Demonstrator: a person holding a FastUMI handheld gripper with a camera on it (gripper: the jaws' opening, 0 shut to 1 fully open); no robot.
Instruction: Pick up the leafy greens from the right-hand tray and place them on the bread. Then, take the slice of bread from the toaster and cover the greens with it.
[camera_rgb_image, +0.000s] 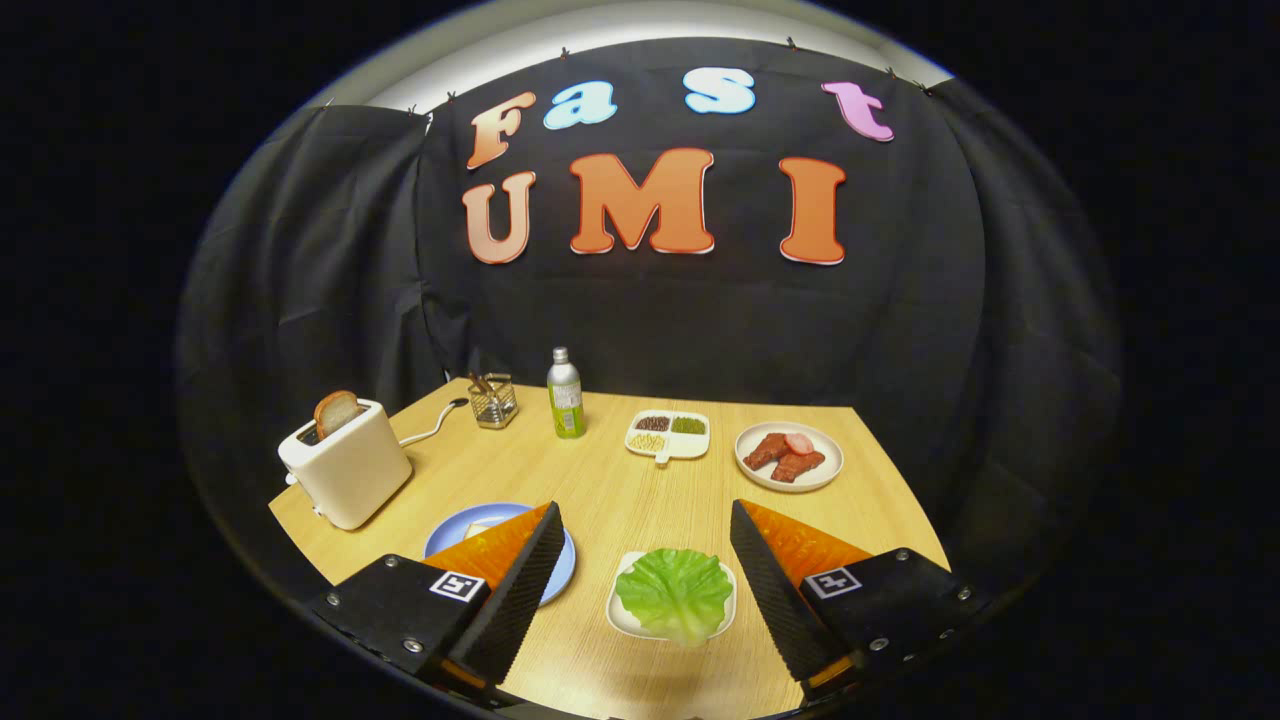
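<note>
The gripper (645, 560) hangs above the near edge of the wooden table (600, 480) with its fingers spread wide and holding nothing, and the leafy greens (675, 592) lie between them on a small white tray (622, 615). Behind the left finger sits a blue plate (470, 525) with a slice of bread (482, 527) on it, and farther left stands a white toaster (345, 470) with a second bread slice (336, 411) sticking up. At the far side are a wire holder (493, 401), a green bottle (565, 395), a divided dish (668, 435) and a plate of meat (788, 456).
</note>
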